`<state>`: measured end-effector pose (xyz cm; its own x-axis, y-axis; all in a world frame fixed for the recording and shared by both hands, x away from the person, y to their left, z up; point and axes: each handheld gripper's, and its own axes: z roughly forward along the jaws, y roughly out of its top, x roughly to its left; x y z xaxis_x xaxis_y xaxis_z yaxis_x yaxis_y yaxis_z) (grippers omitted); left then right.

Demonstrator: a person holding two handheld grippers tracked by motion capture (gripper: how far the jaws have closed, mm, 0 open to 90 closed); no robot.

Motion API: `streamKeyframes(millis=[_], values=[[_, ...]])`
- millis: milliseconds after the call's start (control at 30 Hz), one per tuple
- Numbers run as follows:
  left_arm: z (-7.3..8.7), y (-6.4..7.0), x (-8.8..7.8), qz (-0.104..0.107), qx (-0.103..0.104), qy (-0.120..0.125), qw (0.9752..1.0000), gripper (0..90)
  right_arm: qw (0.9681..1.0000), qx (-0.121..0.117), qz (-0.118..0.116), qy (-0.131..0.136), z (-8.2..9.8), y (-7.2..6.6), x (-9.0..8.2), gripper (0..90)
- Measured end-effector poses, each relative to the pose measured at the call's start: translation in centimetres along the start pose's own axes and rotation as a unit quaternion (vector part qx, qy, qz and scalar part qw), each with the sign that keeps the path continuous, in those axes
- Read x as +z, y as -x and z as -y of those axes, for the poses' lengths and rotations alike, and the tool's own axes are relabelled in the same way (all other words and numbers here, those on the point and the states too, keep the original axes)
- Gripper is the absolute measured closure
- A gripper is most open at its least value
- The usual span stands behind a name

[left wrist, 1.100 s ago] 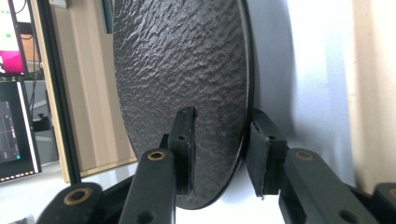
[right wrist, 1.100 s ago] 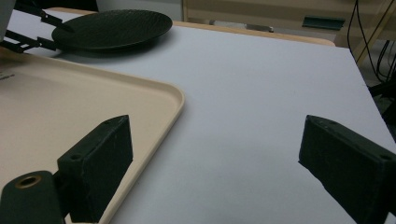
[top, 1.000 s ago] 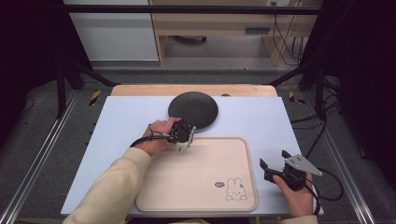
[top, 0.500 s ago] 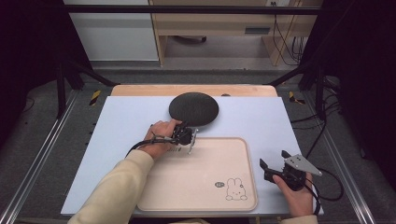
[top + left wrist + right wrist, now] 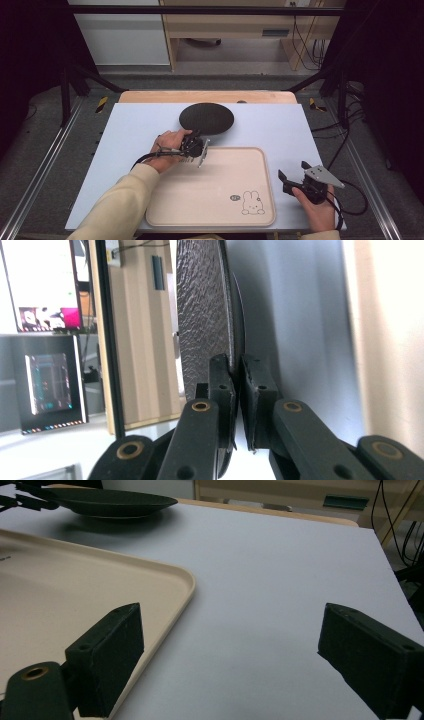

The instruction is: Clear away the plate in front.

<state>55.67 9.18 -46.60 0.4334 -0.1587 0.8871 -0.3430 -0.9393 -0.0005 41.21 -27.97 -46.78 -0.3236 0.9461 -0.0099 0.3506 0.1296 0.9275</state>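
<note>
A round black plate [image 5: 206,117] lies on the pale blue table, just beyond a beige tray [image 5: 215,200] with a rabbit picture. My left gripper [image 5: 196,142] is at the plate's near rim, turned on its side. In the left gripper view the black plate [image 5: 200,315] has its rim pinched between the jaws of my left gripper [image 5: 236,371], which is shut on it. My right gripper [image 5: 292,171] rests on the table right of the tray, held open. Nothing lies between the jaws of my right gripper [image 5: 230,645], with the tray's corner [image 5: 170,580] beside its left jaw.
The table [image 5: 280,130] ends in a wooden strip at the far side, close behind the plate. Black frame posts and cables stand off to both sides. In the right gripper view the plate [image 5: 110,502] sits far off at top left.
My left gripper has shifted slightly toward the tray at the plate's near rim. The plate and the right gripper have hardly moved.
</note>
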Motion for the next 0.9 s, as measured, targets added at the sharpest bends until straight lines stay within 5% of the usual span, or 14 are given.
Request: streamKeyframes(millis=[333, 900], values=[[-0.3, 1.2, -3.6, -0.03, 0.025, 0.041, 0.9984, 84.2, 1.0, 0.001, 0.003, -0.001, 0.0, 0.1, 0.0, 11.2], [-1.4, 2.2, -8.7, -0.051, 0.024, 0.105, 0.9928, 84.0, 1.0, 0.001, 0.007, -0.003, 0.0, 0.1, 0.1, 11.2]])
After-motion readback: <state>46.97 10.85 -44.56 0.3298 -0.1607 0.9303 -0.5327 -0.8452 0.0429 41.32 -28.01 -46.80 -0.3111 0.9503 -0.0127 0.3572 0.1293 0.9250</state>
